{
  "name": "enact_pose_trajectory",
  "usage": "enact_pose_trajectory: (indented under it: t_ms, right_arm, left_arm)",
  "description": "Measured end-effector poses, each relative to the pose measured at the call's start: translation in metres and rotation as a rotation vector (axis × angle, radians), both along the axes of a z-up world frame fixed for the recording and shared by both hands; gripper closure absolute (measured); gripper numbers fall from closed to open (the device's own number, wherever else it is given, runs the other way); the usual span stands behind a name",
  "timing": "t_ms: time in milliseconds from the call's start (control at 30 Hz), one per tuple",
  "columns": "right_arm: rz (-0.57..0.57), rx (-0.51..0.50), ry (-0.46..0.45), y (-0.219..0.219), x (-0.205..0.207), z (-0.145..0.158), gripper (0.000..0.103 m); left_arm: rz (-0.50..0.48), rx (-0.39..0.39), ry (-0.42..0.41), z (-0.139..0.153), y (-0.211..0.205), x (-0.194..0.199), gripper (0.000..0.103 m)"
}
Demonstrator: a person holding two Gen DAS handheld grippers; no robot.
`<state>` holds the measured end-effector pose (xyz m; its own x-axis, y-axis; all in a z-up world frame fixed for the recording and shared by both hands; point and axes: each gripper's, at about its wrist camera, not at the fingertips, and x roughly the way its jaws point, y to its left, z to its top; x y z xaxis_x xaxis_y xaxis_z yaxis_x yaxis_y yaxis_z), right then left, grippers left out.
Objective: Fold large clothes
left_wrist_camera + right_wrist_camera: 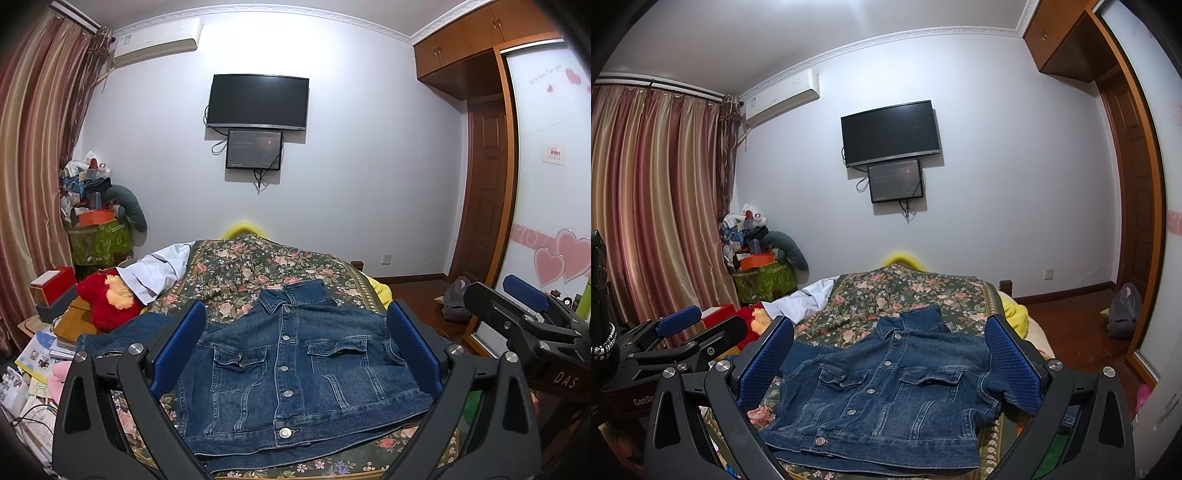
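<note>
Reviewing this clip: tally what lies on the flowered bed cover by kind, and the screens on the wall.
Denim jacket: 1, spread front up, buttoned
White garment: 1, at the cover's far left edge
Wall screens: 2, a large TV and a smaller screen below it
Total: 4

One denim jacket [295, 369] on one floral bedspread [258, 266]. Five metal buttons down its front, two chest pockets. Two grippers: left gripper [295, 354], right gripper [890, 369], two blue-padded fingers each. Two wall screens: one big TV [257, 101], one smaller monitor [254, 149]. One air conditioner [159, 40]. One red plush toy [107, 299]. One backpack [1124, 312] on floor.
</note>
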<state>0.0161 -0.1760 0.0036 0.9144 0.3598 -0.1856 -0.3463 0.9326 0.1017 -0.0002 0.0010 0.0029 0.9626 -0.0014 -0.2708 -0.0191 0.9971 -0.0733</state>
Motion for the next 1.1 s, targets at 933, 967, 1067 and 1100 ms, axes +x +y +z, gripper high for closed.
enact_pose_trajectory:
  t_ms: [933, 967, 1067, 1100]
  right_arm:
    - [0.001, 0.000, 0.002, -0.0022, 0.0020, 0.0014, 0.000]
    - [0.001, 0.000, 0.001, -0.0024, 0.0022, 0.0012, 0.000]
    - [0.001, 0.002, 0.002, -0.0025, 0.0023, 0.0012, 0.000]
    - [0.001, 0.002, 0.003, -0.0023, 0.0021, 0.0014, 0.000]
  left_arm:
    - [0.002, -0.003, -0.002, -0.0032, 0.0010, 0.0014, 0.002]
    - [0.003, -0.003, -0.003, -0.0032, 0.0010, 0.0014, 0.002]
    - [0.002, -0.003, -0.002, -0.0031, 0.0013, 0.0013, 0.002]
    - [0.002, -0.003, -0.002, -0.0034, 0.0012, 0.0012, 0.002]
